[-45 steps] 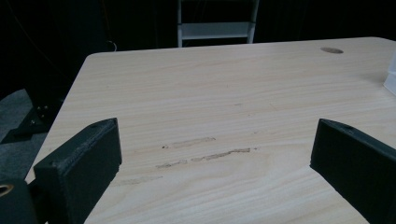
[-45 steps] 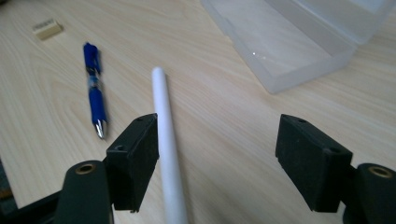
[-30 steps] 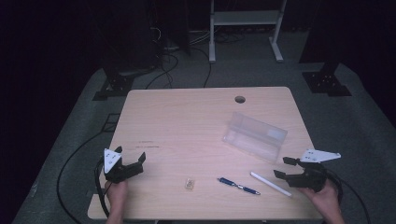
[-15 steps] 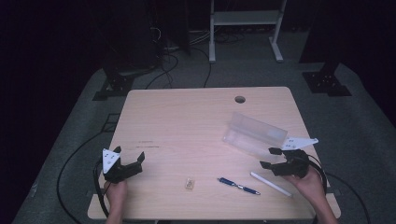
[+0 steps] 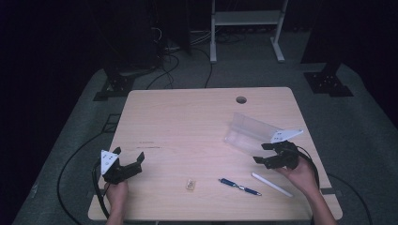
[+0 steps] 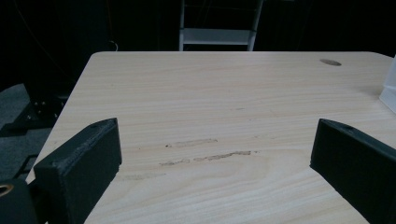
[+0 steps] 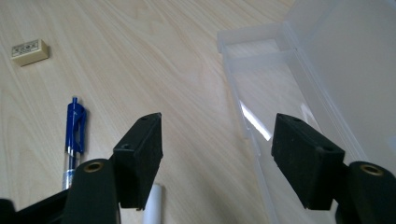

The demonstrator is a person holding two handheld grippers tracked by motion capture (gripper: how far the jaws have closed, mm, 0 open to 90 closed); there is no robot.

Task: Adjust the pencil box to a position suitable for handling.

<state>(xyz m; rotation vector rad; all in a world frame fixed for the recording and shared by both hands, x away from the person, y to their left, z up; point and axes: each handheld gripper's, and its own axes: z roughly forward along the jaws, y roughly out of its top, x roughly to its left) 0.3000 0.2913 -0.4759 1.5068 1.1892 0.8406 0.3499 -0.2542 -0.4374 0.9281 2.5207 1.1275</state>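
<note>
An open clear plastic case [image 5: 248, 130] lies on the right half of the wooden table [image 5: 187, 122]. In front of it lie a blue pen [image 5: 239, 186], a white stick [image 5: 272, 184] and a small beige eraser [image 5: 190, 184]. My right gripper [image 5: 261, 153] hovers at the case's near edge, above the white stick's far end. It is open; its jaws have just been closing slightly, with nothing between them. Its own view shows the case [image 7: 299, 70] ahead on the right, the pen [image 7: 74, 130] and eraser [image 7: 29, 51] on the left. My left gripper [image 5: 129, 153] rests open at the front left.
A round cable hole [image 5: 241, 100] sits near the table's far edge. The left gripper view [image 6: 217, 135] looks over bare wood with faint scuff marks [image 6: 205, 156]. A white frame stand [image 5: 244, 28] and cables lie on the dark floor beyond.
My right gripper has moved from the table's right edge leftward and away from me, up to the clear case. The left gripper has stayed put.
</note>
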